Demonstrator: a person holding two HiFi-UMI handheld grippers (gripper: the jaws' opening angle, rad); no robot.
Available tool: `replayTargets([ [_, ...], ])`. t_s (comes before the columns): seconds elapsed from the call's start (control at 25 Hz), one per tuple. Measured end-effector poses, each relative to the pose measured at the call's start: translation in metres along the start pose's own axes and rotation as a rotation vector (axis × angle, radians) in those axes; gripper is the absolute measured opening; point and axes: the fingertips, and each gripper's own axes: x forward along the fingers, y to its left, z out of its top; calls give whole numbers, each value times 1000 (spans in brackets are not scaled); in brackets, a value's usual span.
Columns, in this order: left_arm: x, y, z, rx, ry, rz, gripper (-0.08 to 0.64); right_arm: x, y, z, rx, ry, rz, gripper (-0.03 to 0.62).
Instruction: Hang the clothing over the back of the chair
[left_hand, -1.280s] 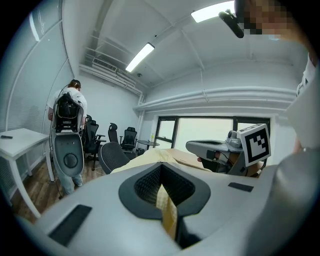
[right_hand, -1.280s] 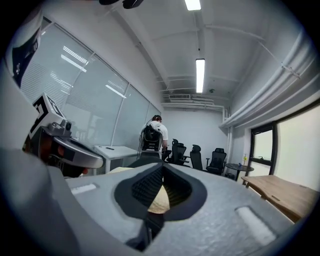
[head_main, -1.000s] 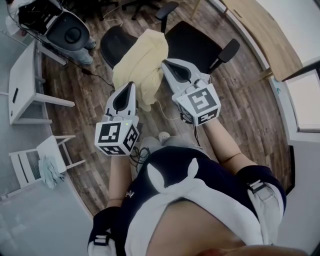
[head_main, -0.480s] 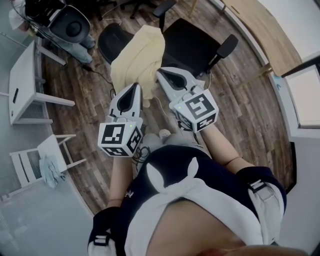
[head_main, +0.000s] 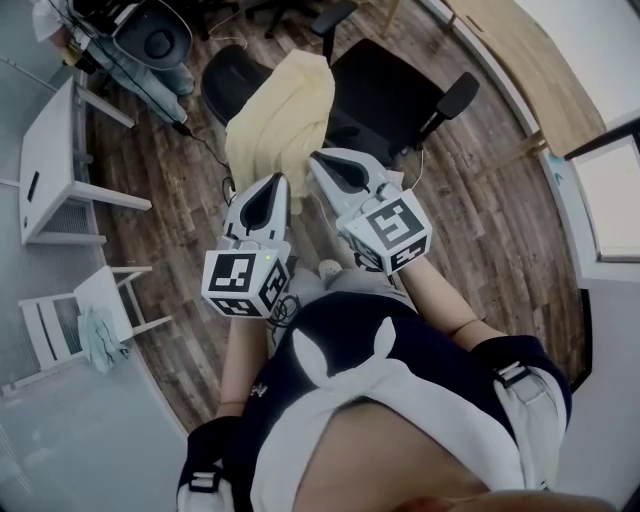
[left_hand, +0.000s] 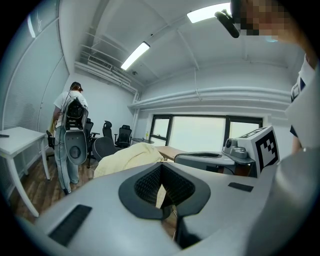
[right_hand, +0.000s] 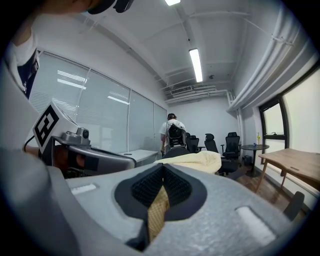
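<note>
A pale yellow clothing lies draped over the back of a black office chair. In the head view both grippers meet its near hem. My left gripper is shut, and a cream sliver of the clothing shows between its pads. My right gripper is shut on a fold of the clothing, whose yellow weave fills the slit between its pads. The chair back under the fabric is mostly hidden.
A white table and a white folding chair stand at the left. A person with a backpack rig stands beyond. More office chairs and a wooden desk lie farther off. Cables run over the wood floor.
Both grippers have drawn back a little toward my body, still closed on the hem. The clothing stays draped over the chair back.
</note>
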Motion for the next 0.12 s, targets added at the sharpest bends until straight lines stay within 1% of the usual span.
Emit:
replayTargets([
  [0.12, -6, 2, -2, -4, 3, 4, 6, 0, 5, 0, 8, -2, 6, -2],
])
